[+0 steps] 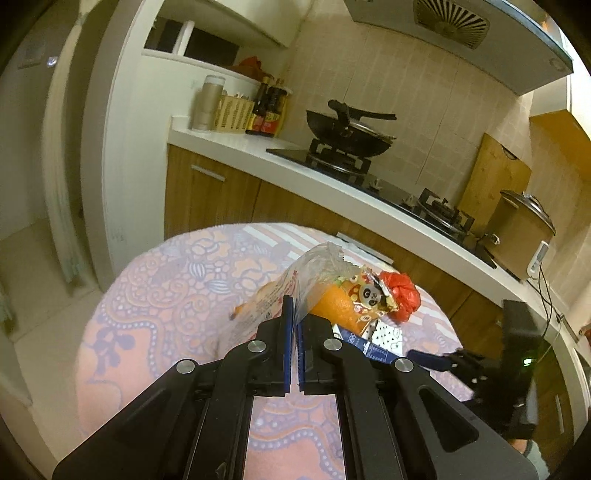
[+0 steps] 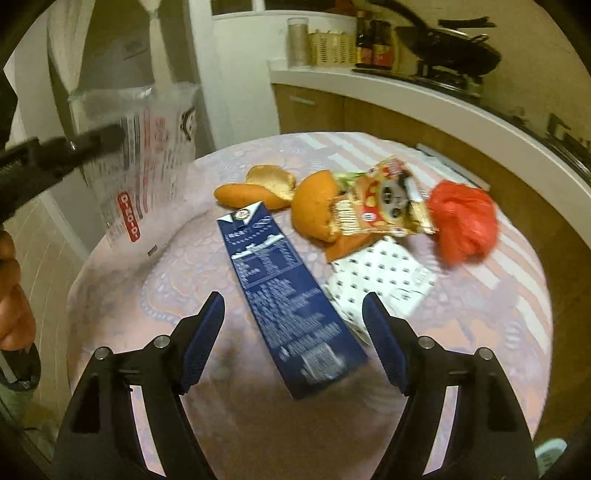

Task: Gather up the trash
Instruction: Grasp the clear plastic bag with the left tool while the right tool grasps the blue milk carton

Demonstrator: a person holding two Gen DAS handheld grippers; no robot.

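Dark-blue carton (image 2: 284, 295) lies flat on the table (image 2: 517, 295) between your right gripper (image 2: 293, 332)'s wide-open fingers: light, stiff card, so pinch across its narrow width. Your left gripper (image 1: 293, 325) pinches the limp clear bag (image 1: 310, 273).

Wok (image 1: 349, 138) on stove, sauce bottles (image 1: 267, 107), floral tablecloth (image 1: 166, 295)

Place: home kitchen
Cooking: wok (image 1: 349, 134) on gas hob (image 1: 373, 177), one o'clock
Overhead: range hood (image 1: 450, 22), twelve o'clock
Storage: wooden cabinets (image 1: 210, 192), sauce bottles (image 1: 267, 107), eleven o'clock
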